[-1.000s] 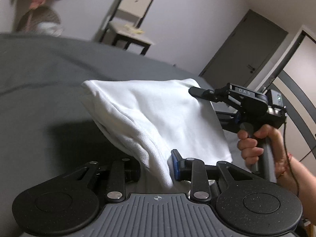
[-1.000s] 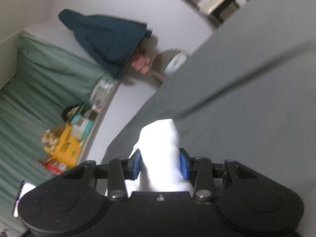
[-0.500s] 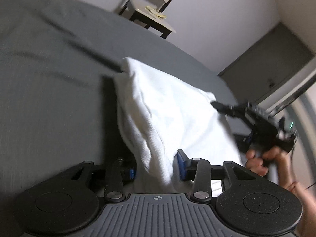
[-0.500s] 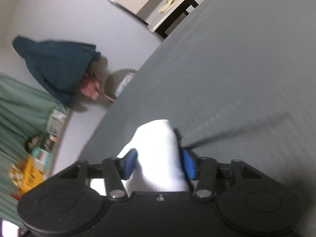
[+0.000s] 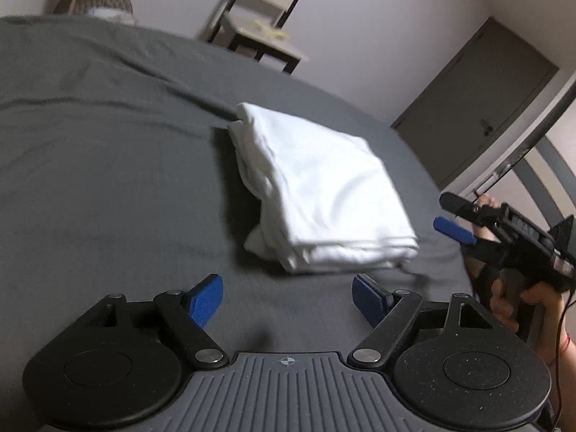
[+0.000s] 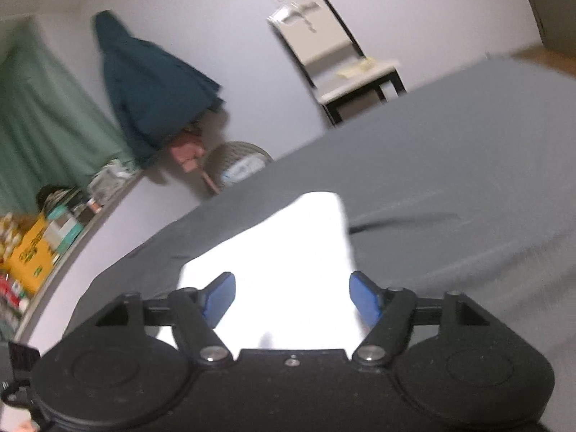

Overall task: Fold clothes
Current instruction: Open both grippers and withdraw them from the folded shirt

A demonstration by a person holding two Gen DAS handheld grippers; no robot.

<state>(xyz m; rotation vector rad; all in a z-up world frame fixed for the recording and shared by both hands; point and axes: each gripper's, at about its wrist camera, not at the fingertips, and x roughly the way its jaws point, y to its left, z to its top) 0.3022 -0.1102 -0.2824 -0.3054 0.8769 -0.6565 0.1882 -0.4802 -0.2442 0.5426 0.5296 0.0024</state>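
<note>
We find our left gripper with its jaws spreading wide, the ribbed blue pads clear of everything; only grey sheet lies between them. Our right gripper is likewise opening, its blue pads set apart on either side of the white cloth, which passes between them without either pad pressing on it. Neither gripper has hold of anything.

The cloth is a soft white knit garment, folded into a rough rectangle of several stacked layers. Its near edge shows the layered folds, and a small lump of fabric bulges out at the near left corner. It lies flat on the bed, just ahead of the left gripper and just left of the right one.

The bed carries a matte dark grey sheet with long shallow creases. A hand grips the right gripper's handle. Beyond the bed stand a pale chair with black legs, a dark teal garment hanging on the wall, and a woven basket.
</note>
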